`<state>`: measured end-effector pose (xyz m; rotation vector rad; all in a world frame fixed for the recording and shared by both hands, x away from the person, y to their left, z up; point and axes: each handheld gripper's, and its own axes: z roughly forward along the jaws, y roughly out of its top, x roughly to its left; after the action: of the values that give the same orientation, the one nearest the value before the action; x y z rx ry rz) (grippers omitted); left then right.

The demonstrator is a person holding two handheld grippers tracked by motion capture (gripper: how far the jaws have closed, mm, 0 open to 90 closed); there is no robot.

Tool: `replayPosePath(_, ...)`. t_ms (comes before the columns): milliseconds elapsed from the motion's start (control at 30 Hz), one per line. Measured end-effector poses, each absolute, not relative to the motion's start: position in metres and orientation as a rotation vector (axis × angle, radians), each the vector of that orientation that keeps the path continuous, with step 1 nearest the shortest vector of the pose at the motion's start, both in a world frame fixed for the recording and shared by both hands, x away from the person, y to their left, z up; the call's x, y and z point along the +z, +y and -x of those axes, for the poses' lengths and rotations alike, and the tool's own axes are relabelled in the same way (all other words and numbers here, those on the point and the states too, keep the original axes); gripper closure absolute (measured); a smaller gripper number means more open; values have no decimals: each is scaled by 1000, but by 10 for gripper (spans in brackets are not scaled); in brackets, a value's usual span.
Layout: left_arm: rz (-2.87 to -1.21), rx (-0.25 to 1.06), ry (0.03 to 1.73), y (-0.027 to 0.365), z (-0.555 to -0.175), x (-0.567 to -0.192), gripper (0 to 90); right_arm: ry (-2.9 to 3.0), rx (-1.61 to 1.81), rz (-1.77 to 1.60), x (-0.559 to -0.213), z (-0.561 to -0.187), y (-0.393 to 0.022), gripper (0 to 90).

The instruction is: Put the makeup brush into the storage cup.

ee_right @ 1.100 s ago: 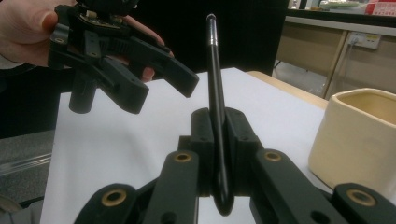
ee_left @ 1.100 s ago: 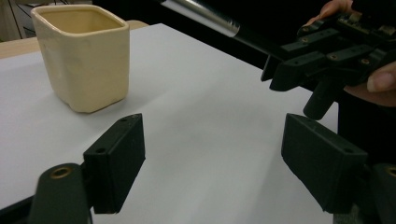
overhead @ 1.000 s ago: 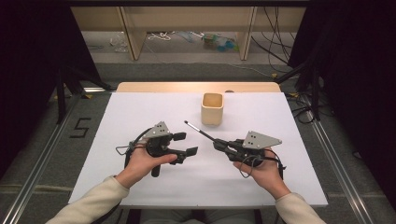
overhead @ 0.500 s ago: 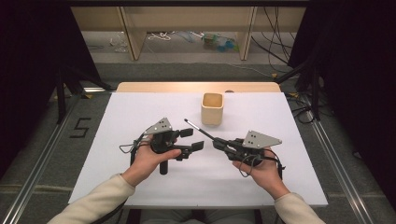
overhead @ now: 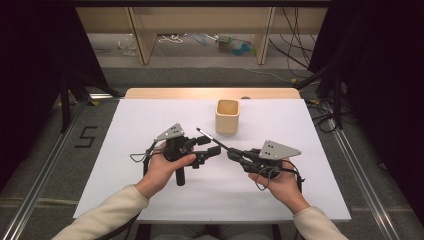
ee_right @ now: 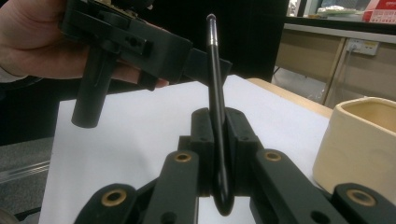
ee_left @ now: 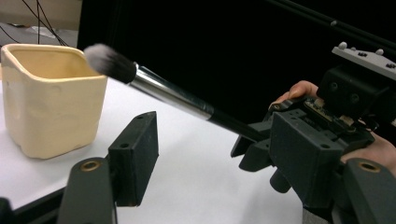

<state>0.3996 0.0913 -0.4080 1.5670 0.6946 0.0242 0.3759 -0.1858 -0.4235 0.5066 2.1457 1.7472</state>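
1. A makeup brush (overhead: 212, 141) is gripped by the right gripper (overhead: 236, 155), whose jaws are clamped tight on the black handle, as is seen in the right gripper view, where the handle (ee_right: 216, 121) stands pinched between the two pads.
2. The brush is held above the white table (overhead: 125, 135), tilted, with its bristle tip (ee_left: 108, 61) directed toward the cup and away from the person.
3. In the left gripper view the silver ferrule (ee_left: 170, 95) is seen between the dark bristles and the black handle.
4. The left gripper (overhead: 209, 145) is held just beside the brush, on the left side of it in the high view. Its jaws are apart and nothing is pressed by them; they have just been closing, and it cannot be told for sure whether the brush is already between them.
5. One finger (ee_left: 133, 158) of the left gripper is seen below the brush, not touching it.
6. A cream-coloured cup (overhead: 227, 116) is placed upright on the table, behind both grippers and near the bristle tip. Its inside looks empty in the high view.
7. Each gripper is carried by one hand; the left hand (overhead: 162, 170) and the right hand (overhead: 280, 182) come in from the bottom edge, with light sleeves.
8. A grey three-cornered plate (overhead: 278, 149) is mounted on top of the right gripper.
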Motion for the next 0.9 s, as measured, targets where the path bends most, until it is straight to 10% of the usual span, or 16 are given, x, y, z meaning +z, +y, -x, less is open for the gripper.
replayPosePath(900,-1429,-66,721,86,-400,-408,698,2146,1753,-502,-426,-375,-182,839)
